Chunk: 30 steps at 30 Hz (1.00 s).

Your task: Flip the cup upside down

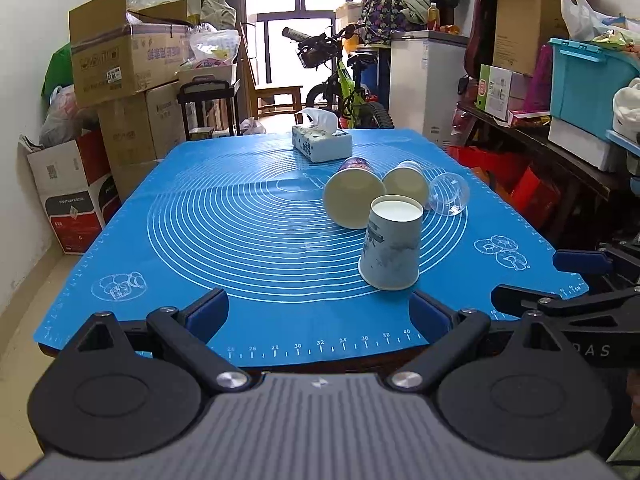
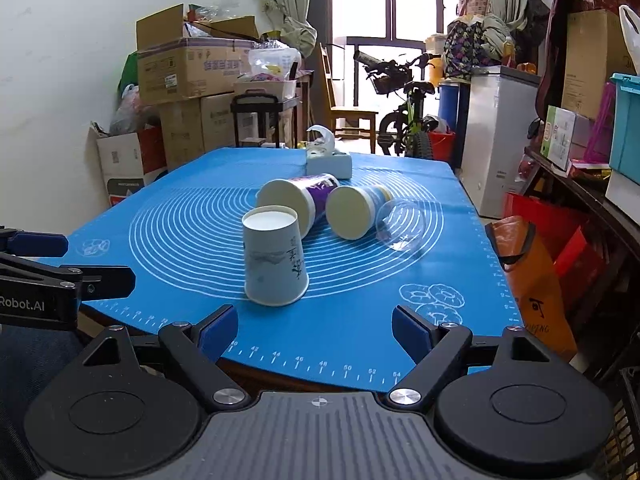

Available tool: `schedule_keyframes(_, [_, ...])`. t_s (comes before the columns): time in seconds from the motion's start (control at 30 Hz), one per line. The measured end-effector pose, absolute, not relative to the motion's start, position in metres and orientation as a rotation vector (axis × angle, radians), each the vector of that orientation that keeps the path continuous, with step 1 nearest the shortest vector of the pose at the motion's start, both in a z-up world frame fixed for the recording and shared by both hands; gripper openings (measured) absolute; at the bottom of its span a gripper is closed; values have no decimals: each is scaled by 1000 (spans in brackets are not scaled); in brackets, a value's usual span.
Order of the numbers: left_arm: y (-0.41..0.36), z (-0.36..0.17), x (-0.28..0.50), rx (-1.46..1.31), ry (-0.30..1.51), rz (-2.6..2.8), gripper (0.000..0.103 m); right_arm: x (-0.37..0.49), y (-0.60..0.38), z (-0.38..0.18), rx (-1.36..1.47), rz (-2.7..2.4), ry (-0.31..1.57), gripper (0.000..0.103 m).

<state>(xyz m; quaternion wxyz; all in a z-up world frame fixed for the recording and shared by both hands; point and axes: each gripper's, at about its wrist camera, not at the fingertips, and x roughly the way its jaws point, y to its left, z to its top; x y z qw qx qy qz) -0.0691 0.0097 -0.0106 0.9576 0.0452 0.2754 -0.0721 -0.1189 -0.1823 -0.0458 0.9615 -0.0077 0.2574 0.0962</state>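
A pale blue paper cup point(image 1: 391, 243) stands upside down on the blue mat point(image 1: 248, 216), base up; it also shows in the right wrist view point(image 2: 275, 255). Behind it lie a purple-printed paper cup point(image 1: 352, 196) point(image 2: 294, 200), a second paper cup point(image 1: 406, 184) point(image 2: 352, 210) and a clear plastic cup point(image 1: 449, 193) point(image 2: 402, 224), all on their sides. My left gripper point(image 1: 320, 314) is open and empty at the mat's near edge. My right gripper point(image 2: 316, 328) is open and empty, just short of the upside-down cup.
A tissue box point(image 1: 322, 142) point(image 2: 329, 162) sits at the far middle of the mat. Cardboard boxes point(image 1: 120, 64) stack along the left wall. A bicycle point(image 1: 344, 80) and a white cabinet point(image 1: 426, 80) stand beyond the table. A cluttered shelf point(image 1: 560, 128) runs along the right.
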Motion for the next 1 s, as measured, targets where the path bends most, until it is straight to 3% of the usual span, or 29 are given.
schedule_keyframes(1.0, [4,-14,-77,107,574,-166,96,-131,-184,-46,-22,191,523,86])
